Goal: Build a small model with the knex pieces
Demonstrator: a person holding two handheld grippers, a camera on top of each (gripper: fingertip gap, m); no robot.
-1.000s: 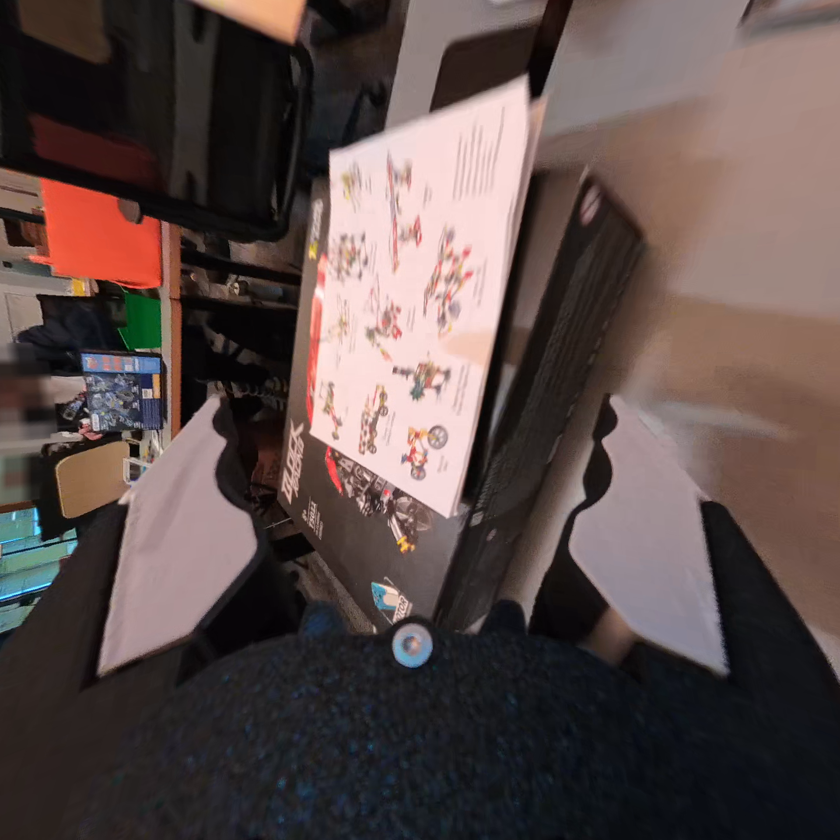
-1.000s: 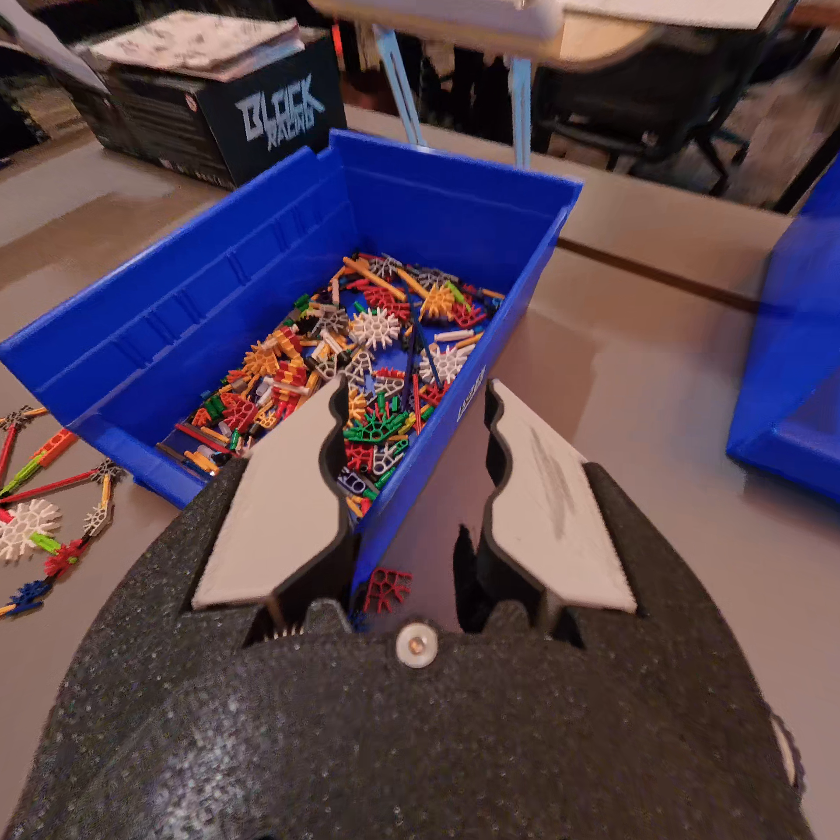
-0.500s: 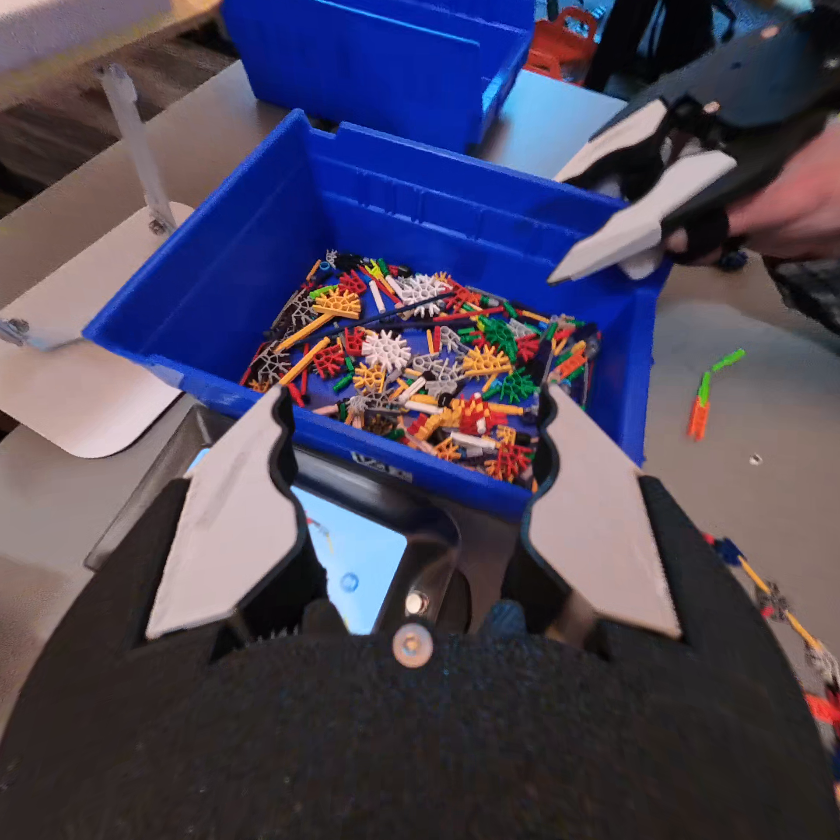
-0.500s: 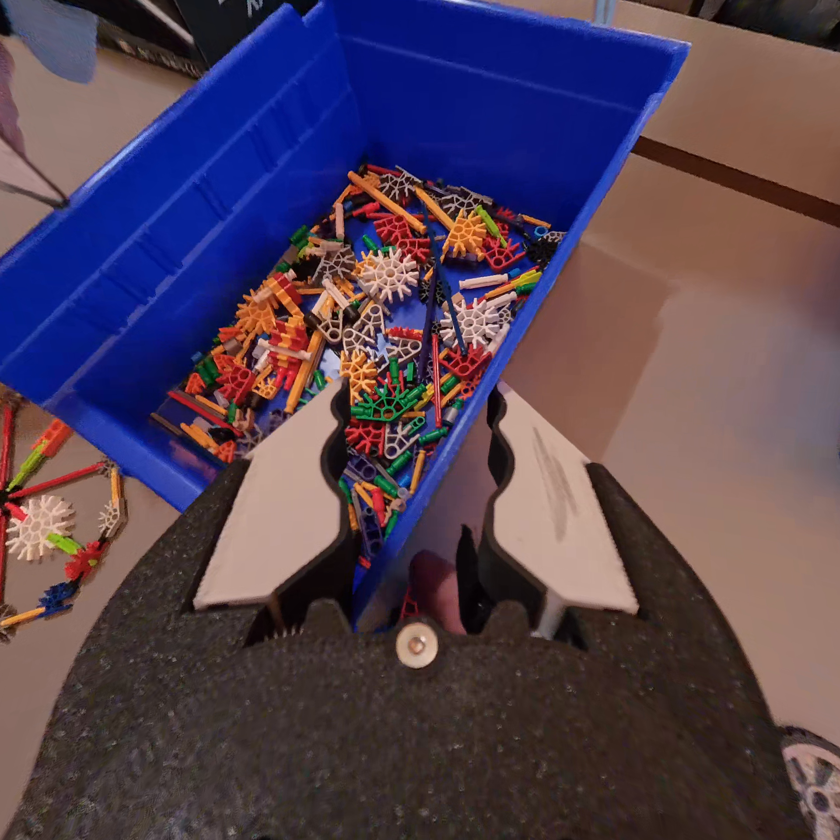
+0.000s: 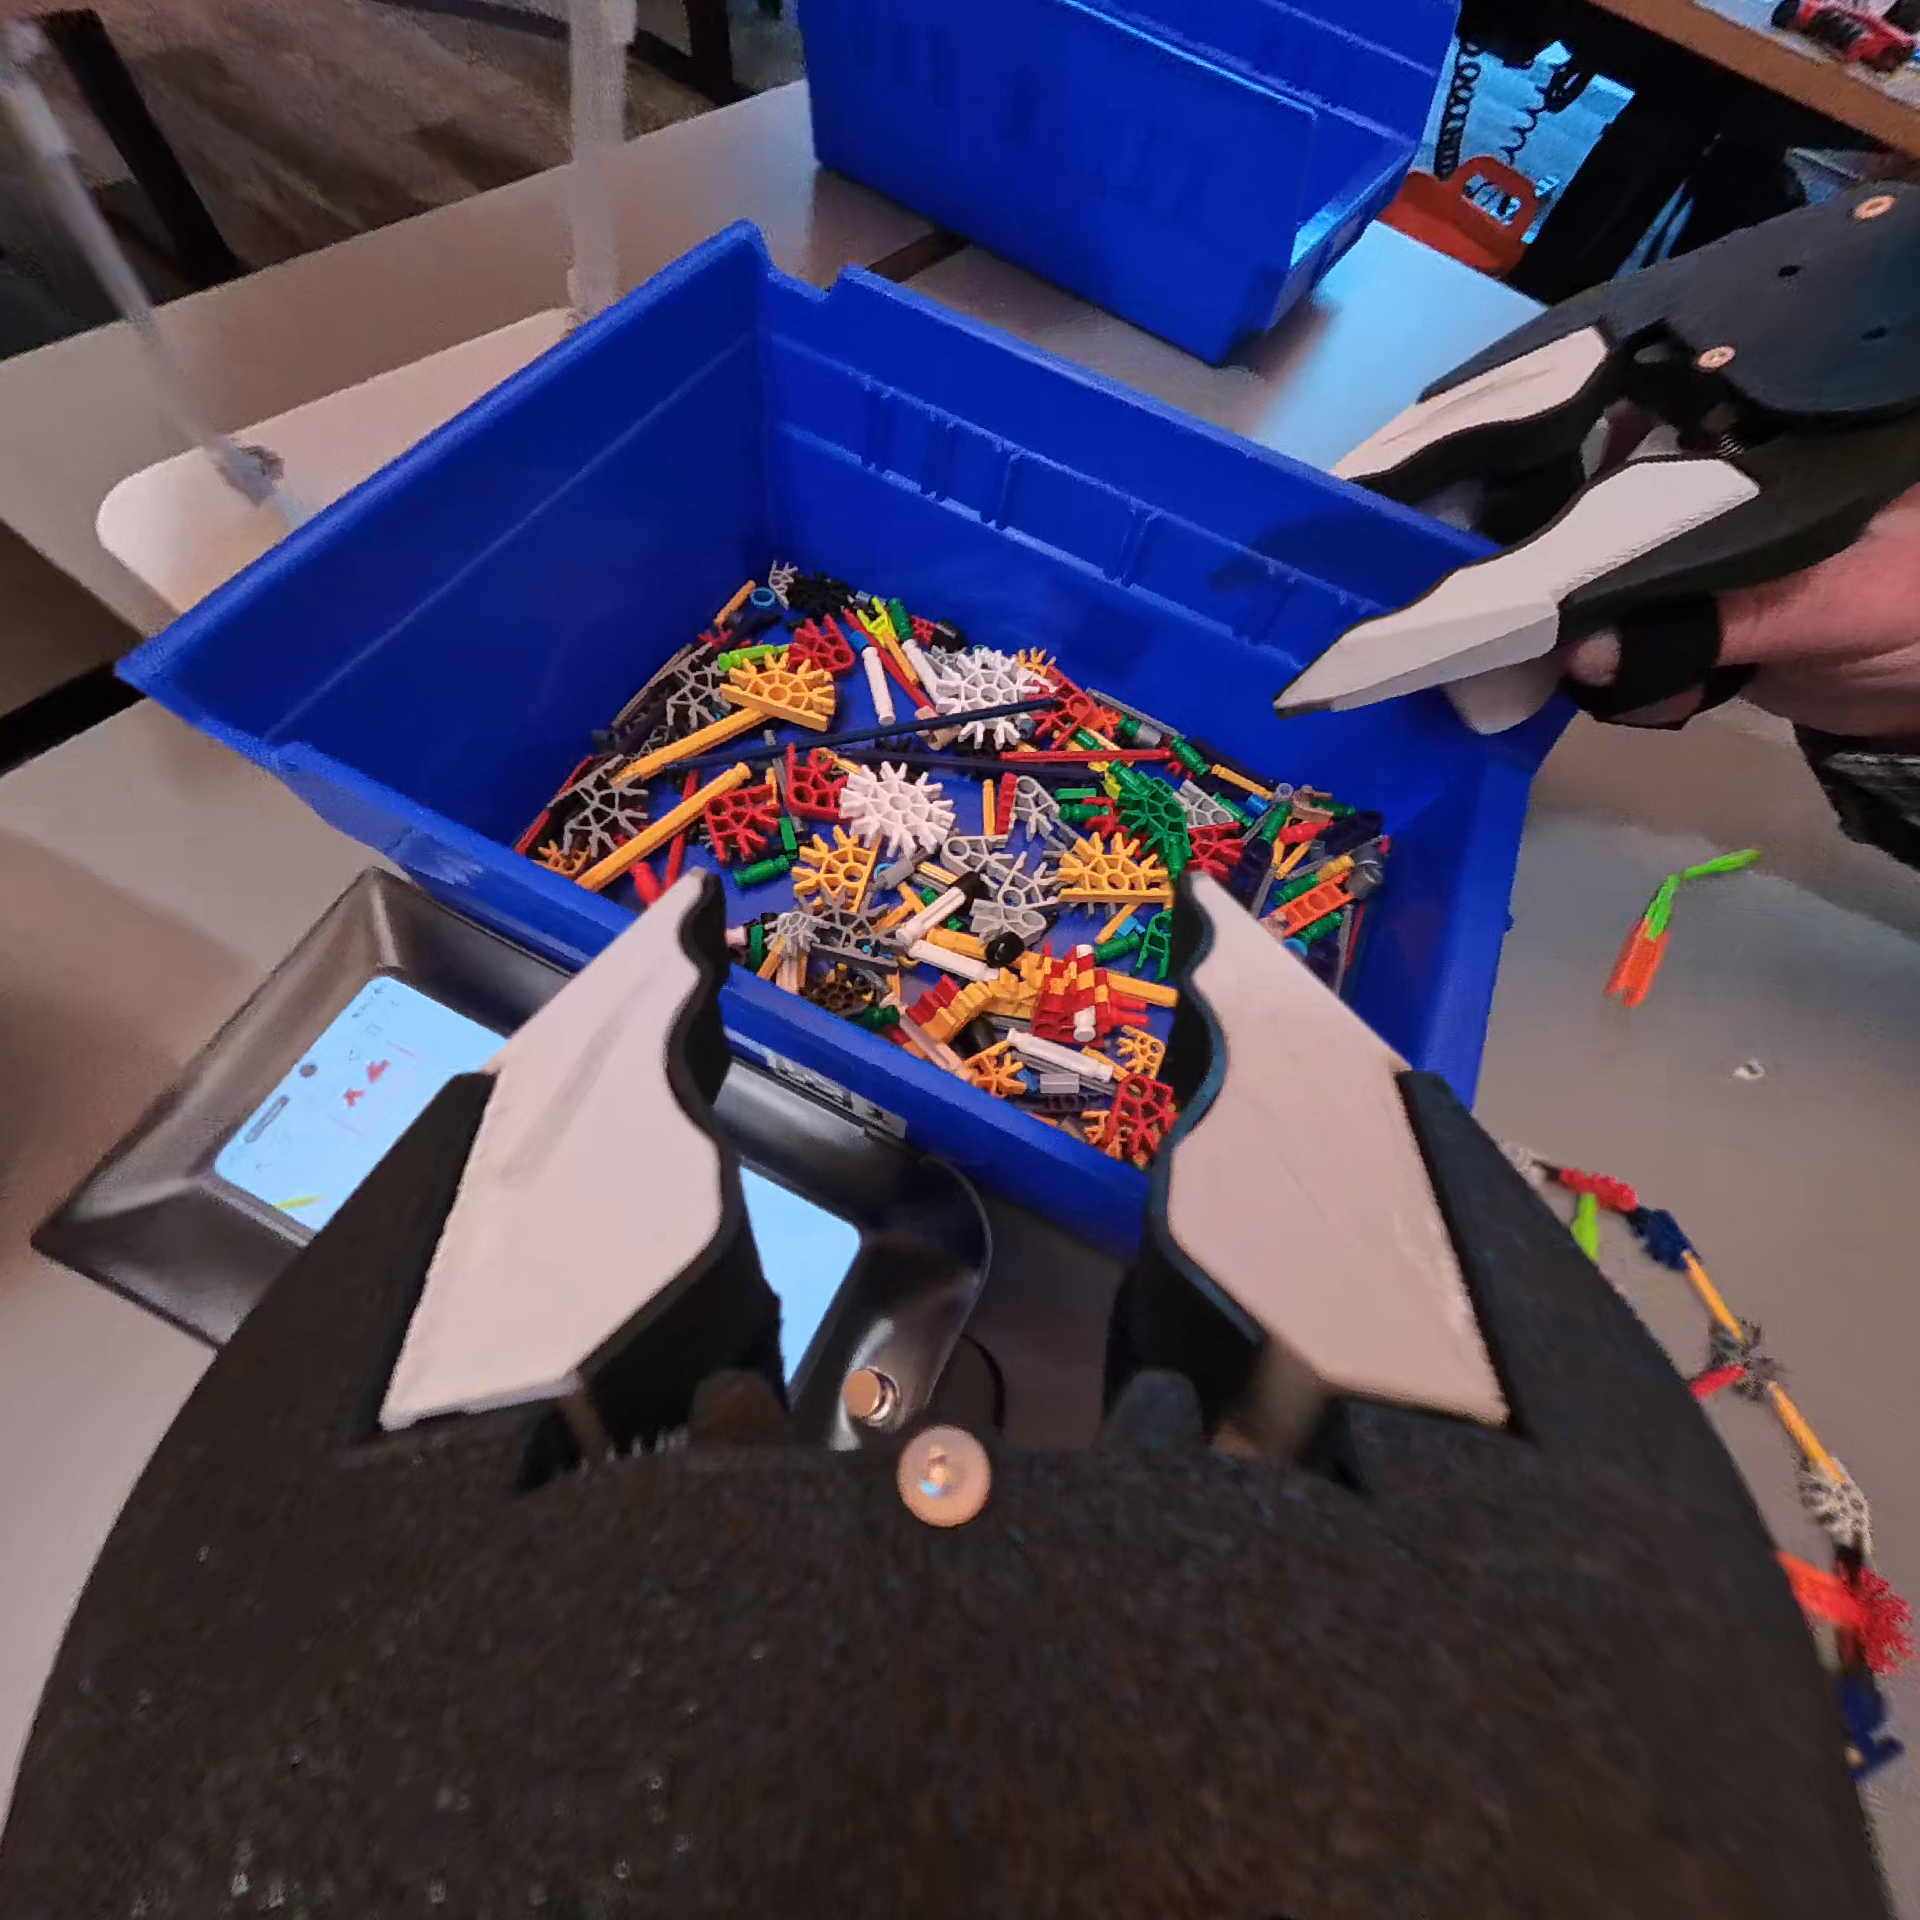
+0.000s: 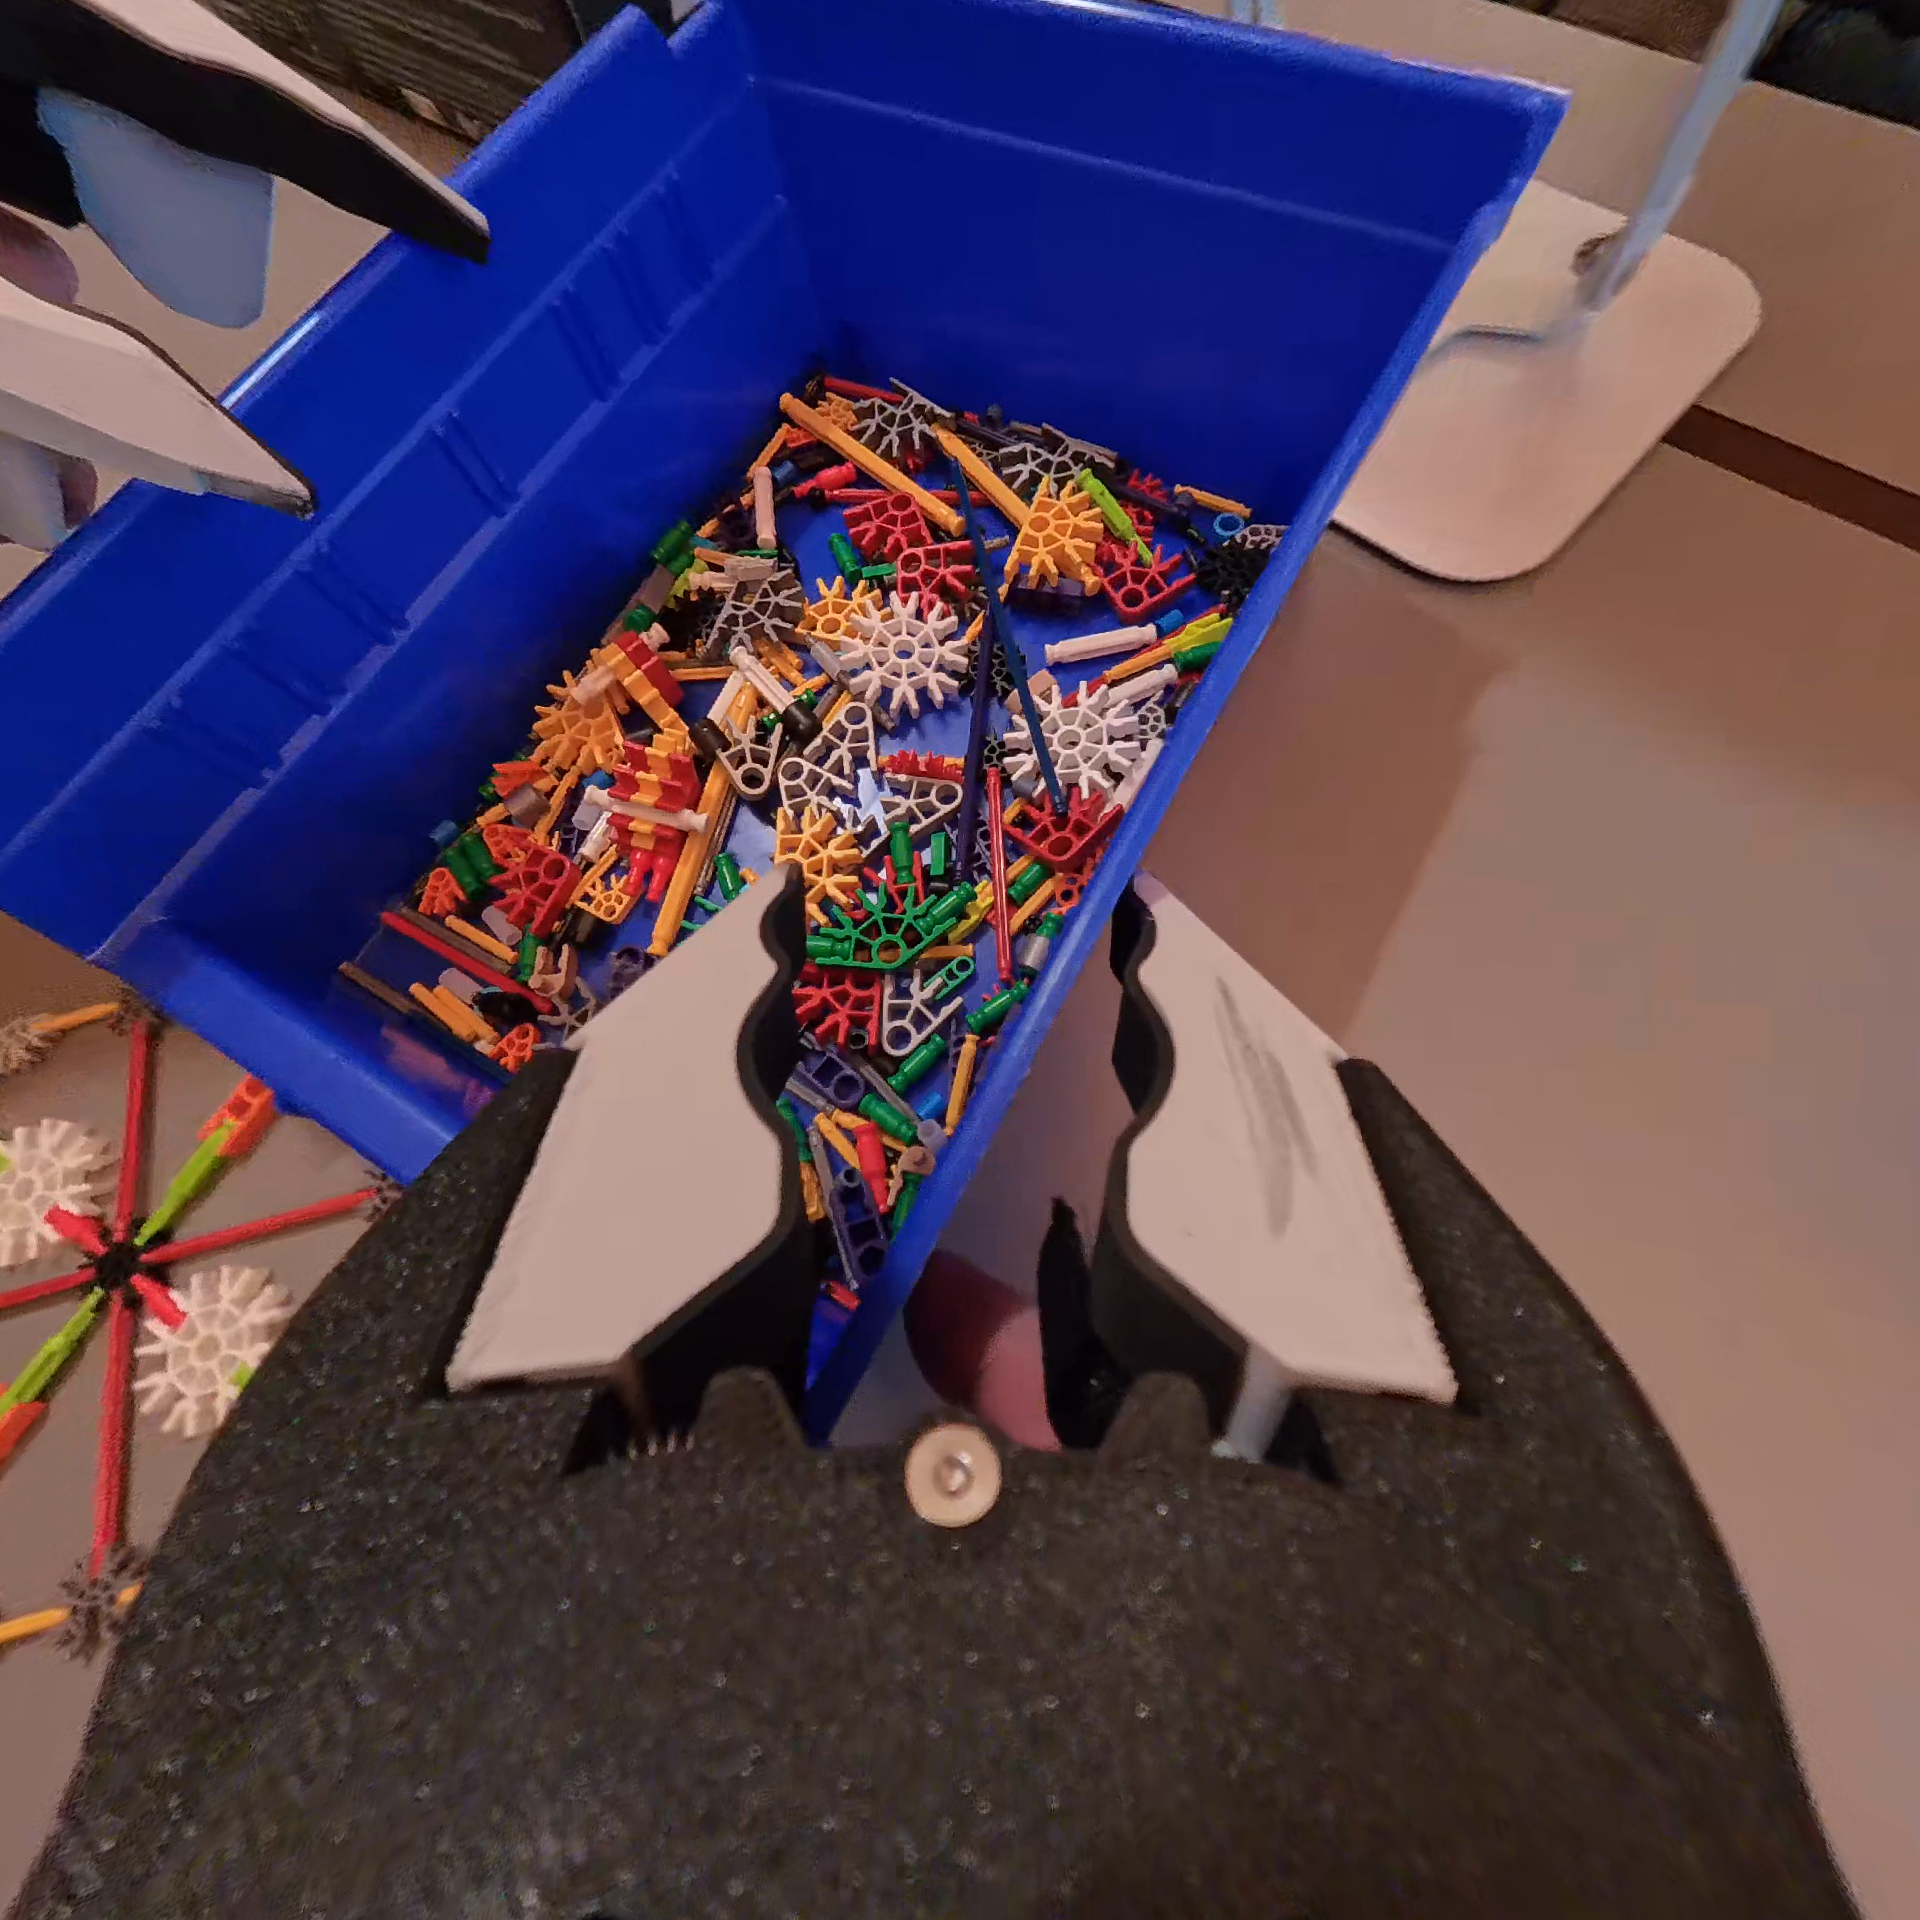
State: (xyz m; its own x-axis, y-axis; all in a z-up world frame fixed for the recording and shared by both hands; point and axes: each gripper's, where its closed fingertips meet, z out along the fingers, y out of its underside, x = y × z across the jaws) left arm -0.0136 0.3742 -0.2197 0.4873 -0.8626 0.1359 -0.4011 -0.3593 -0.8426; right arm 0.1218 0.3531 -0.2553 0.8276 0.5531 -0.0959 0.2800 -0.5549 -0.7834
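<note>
A blue bin [image 5: 520, 582] holds several loose coloured rods and snowflake-shaped connectors [image 5: 935, 831]. My left gripper [image 5: 951, 904] is open and empty, just above the bin's near rim. My right gripper [image 6: 961, 904] is open and empty; its fingers stand on either side of the bin's side wall [image 6: 1049, 966], the left finger over the parts inside. It also shows in the left wrist view [image 5: 1455, 582] at the bin's right rim, held by a hand. The left gripper [image 6: 374, 364] shows over the bin's far wall in the right wrist view.
A lit screen in a black holder [image 5: 343, 1101] lies against the bin's near side. A second blue bin [image 5: 1122, 135] stands behind. A white stand base [image 6: 1538, 416] is beside the bin. Built rod-and-connector pieces [image 6: 125, 1247] and a chain [image 5: 1745, 1351] lie on the table. Both grippers' tips are roughly 25 cm from the chain [image 5: 1745, 1351]. My right wrist view [image 6: 97, 1593] looks at it from another angle.
The left view swung from a black box with a printed sheet to the blue bin and moved closer. The right gripper moved forward and lower along the bin's wall.
</note>
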